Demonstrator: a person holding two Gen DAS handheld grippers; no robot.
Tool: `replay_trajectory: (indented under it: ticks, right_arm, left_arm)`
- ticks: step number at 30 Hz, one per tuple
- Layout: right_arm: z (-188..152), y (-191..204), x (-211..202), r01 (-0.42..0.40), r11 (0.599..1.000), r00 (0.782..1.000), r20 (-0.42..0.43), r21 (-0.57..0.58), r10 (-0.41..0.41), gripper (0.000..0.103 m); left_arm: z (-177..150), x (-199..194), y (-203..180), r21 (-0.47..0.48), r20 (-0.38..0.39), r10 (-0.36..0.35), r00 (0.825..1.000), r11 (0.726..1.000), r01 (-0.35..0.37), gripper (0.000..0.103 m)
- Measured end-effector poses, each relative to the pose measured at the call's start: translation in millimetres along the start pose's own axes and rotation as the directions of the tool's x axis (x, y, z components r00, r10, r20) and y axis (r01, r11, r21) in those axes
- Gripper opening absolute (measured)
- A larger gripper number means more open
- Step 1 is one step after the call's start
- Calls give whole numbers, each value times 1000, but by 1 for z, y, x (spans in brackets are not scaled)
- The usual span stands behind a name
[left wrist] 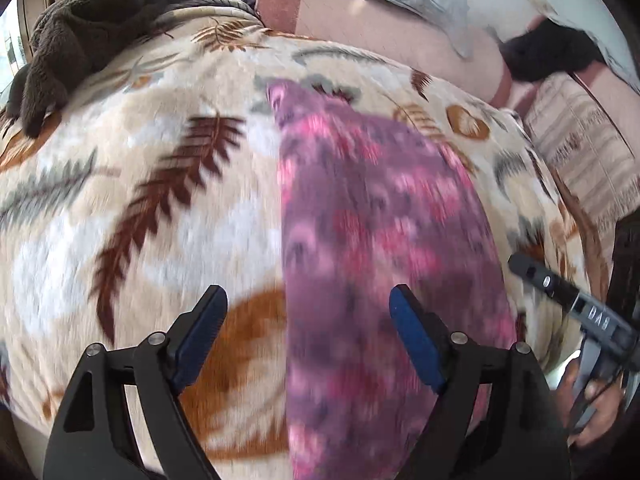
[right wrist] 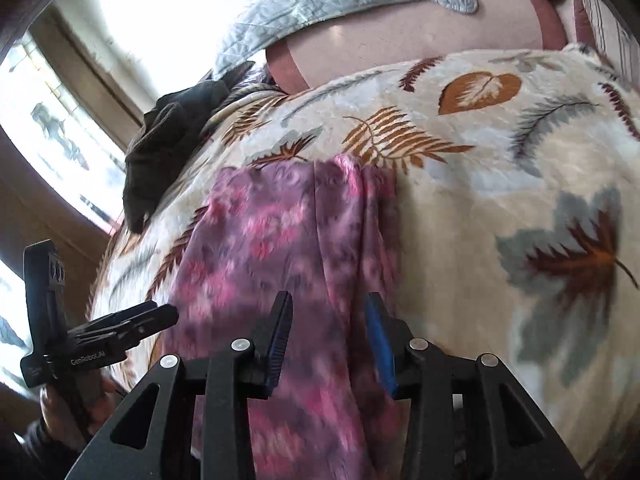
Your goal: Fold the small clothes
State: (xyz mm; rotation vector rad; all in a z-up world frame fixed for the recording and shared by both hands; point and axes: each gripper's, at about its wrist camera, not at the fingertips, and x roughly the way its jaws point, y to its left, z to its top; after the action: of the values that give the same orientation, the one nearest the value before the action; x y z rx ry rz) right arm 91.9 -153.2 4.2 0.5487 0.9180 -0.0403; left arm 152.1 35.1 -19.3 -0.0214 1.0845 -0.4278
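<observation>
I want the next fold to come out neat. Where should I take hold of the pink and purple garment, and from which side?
Probably at the near end of the pink and purple garment, one corner per gripper, coming down from above. It lies as a long narrow strip on the leaf-print blanket, running away from both cameras, so the near end could be carried over to the far end.

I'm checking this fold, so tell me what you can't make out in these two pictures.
- Purple-pink garment: near end cut off by the bottom edge, both wrist views; print motion-blurred.
- Dark brown cloth: bunched, type unclear, left wrist view.
- Right gripper: fabric lies behind its fingers, contact unclear.
</observation>
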Motion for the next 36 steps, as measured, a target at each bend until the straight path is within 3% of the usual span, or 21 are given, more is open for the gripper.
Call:
replay_trajectory:
  ticks: [2, 3, 5, 7, 9, 12, 15, 21, 23, 25, 29, 33, 36]
  right_arm:
    - [6, -1, 22, 53, 999, 998, -30, 6, -53, 33]
    - [7, -3, 36, 88, 996, 994, -58, 1, -88, 20]
    - [8, -3, 37, 88, 996, 995, -48, 22, -87, 20]
    - [18, -1, 29, 67, 997, 998, 2, 32, -67, 25]
    - [28, 1, 23, 40, 999, 998, 54, 32, -42, 25]
    - [42, 0, 41, 26, 999, 999, 25, 39, -27, 25]
    - [43, -5, 76, 125, 992, 991, -46, -9, -125, 24]
    - [47, -10, 73, 112, 994, 992, -64, -11, -112, 25]
    - [41, -8, 67, 120, 991, 989, -80, -54, -124, 29]
    - [31, -8, 62, 197, 975, 973, -104, -98, -207, 69]
    - [5, -26, 38, 194, 977, 973, -110, -91, -204, 73]
    - [-17, -44, 22, 256, 962, 951, -151, -92, -268, 75]
    - [-32, -37, 15, 357, 906, 899, -178, -229, -399, 75]
  left_arm:
    - [14, 16, 3, -23, -16, 14, 1000, 1000, -14, 84]
    - [18, 29, 6, -32, -40, 34, 999, 999, -35, 84]
    - [21, 44, 12, -70, -98, 16, 995, 997, -23, 85]
    - [22, 38, 17, -124, -67, -16, 998, 992, 8, 85]
    - [29, 34, 12, -92, -20, 7, 1000, 996, -8, 85]
    - [36, 47, 3, -33, -29, 54, 998, 998, -55, 86]
    - [36, 60, 6, -78, -43, 27, 999, 996, -31, 90]
    - [33, 56, 5, -86, -28, 34, 999, 996, -37, 90]
    - [28, 52, 7, -95, -30, 34, 999, 995, -37, 90]
    - [24, 49, 7, -97, -35, 38, 999, 994, -41, 90]
    - [11, 39, 6, -95, -46, 37, 998, 995, -42, 90]
    - [-5, 25, 6, -84, -49, 48, 998, 995, -52, 90]
    - [-18, 12, 7, -61, -42, 52, 998, 997, -55, 90]
